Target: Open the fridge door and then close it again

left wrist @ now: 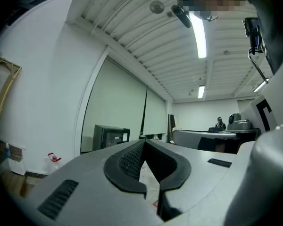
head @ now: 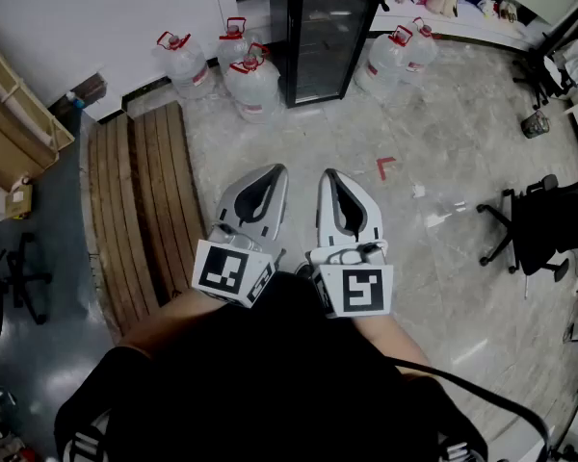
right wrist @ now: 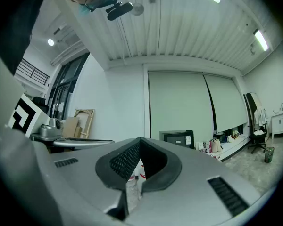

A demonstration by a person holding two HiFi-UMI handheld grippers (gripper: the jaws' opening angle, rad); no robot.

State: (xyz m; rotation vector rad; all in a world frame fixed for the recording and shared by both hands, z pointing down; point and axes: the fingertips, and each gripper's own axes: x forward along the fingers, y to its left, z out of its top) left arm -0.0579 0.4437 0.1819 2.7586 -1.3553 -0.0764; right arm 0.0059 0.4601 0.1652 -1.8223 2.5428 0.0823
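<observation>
**Head view.** Locate the left gripper (head: pixel 275 169) and right gripper (head: pixel 328 173) at lower centre, side by side and just apart, both aimed up-frame over the floor (head: pixel 443 142). Read both as closed: tips together, nothing gripped. Find the fridge (head: pixel 326 8) at the top edge, upright, glass door (head: pixel 320 51) shut, well apart from both grippers. Note red-handled jugs (head: pixel 253 85) on the floor at either side of the fridge. Note also planks (head: pixel 140 210) lying flat at the left, a red mark (head: pixel 385 167) on the floor ahead of the right gripper, and a chair (head: pixel 520 229) at the right.

**Left gripper view.** Read the left gripper (left wrist: pixel 144 141) as fully closed: tips touching at the apex, only a narrow slit between the pads lower down, floor showing through, nothing held. Find the fridge (left wrist: pixel 111 136) far off, left of the jaw tips, in front of pale blinds (left wrist: pixel 127 107). Note one jug (left wrist: pixel 53 158) by the wall further left and a lamp (left wrist: pixel 198 32) lit overhead.

**Right gripper view.** Read the right gripper (right wrist: pixel 140 139) likewise: closed tip to tip, empty, with floor and a jug showing through the gap below the tips. Find the fridge (right wrist: pixel 178 138) far off, just right of the jaw tips in frame, below the blinds.
</observation>
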